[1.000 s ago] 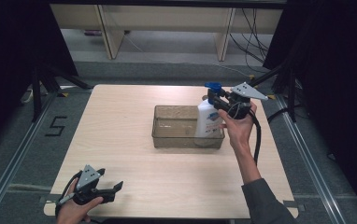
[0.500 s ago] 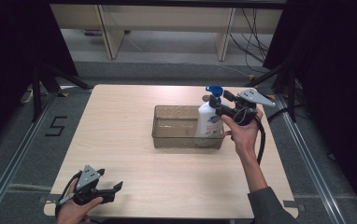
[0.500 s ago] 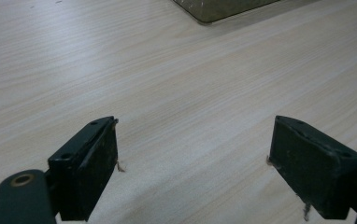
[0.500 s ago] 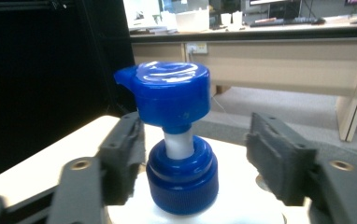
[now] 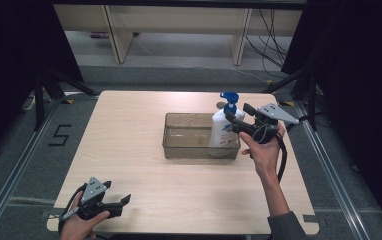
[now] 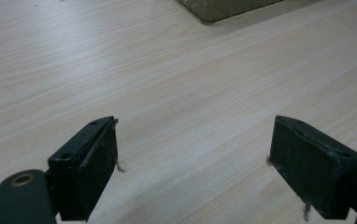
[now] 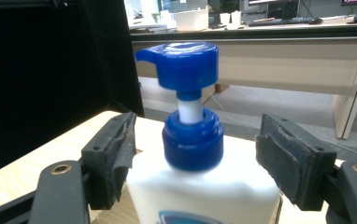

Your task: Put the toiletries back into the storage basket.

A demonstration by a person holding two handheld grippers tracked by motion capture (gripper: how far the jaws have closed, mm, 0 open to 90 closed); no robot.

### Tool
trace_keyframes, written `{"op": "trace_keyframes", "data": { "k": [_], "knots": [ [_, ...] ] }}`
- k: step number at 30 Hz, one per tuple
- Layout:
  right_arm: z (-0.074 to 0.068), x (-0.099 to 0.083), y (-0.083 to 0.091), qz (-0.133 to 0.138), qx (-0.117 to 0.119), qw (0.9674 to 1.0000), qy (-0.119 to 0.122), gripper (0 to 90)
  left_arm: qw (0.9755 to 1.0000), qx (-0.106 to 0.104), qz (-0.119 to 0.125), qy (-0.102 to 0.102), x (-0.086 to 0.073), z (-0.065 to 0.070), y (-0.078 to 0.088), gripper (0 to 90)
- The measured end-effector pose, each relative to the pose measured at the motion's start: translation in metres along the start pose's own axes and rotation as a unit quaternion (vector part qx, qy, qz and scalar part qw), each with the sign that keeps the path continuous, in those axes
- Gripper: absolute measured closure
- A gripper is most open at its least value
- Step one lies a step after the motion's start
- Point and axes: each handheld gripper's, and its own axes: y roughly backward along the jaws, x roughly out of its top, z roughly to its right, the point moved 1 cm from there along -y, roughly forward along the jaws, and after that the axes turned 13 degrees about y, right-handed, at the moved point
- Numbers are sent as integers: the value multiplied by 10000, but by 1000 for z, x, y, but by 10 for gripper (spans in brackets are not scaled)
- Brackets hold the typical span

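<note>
Our right gripper (image 5: 238, 115) sits at the bin's (image 5: 179, 145) right end, jaws spread wide apart, hand (image 5: 264, 152) under it and forearm running back. Our left gripper (image 5: 118, 206) rests low, well short of the bin on the near left, jaws parted too.

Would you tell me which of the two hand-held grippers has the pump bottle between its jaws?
The right hand-held gripper: its open jaws flank the white pump bottle with blue cap. The left hand-held gripper has bare wooden table between its jaws.
</note>
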Motion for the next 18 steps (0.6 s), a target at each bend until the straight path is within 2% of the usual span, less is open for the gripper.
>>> {"op": "trace_keyframes", "data": {
  "k": [5,6,7,10,15,16,18],
  "knots": [
    [-3,0,6,-59,-51,10000,37,268,10000,-19,8,-18,0,1,0,147],
    [-4,-1,7,-60,-47,10000,-38,268,10000,-18,15,-19,0,1,0,147],
    [-2,-2,7,-29,-40,10000,34,266,10000,-17,15,-22,0,1,0,148],
    [0,-5,9,-109,-121,9999,11,262,10000,-17,22,-31,0,1,1,147],
    [0,-6,13,-105,-78,9999,-89,254,10000,-27,42,-31,0,1,0,147],
    [1,-6,13,-88,-97,9999,-12,253,10000,-53,51,-34,0,1,0,147],
    [0,-7,14,-85,-117,9999,-27,246,10000,-39,81,-8,0,2,0,147]
  ]
}}
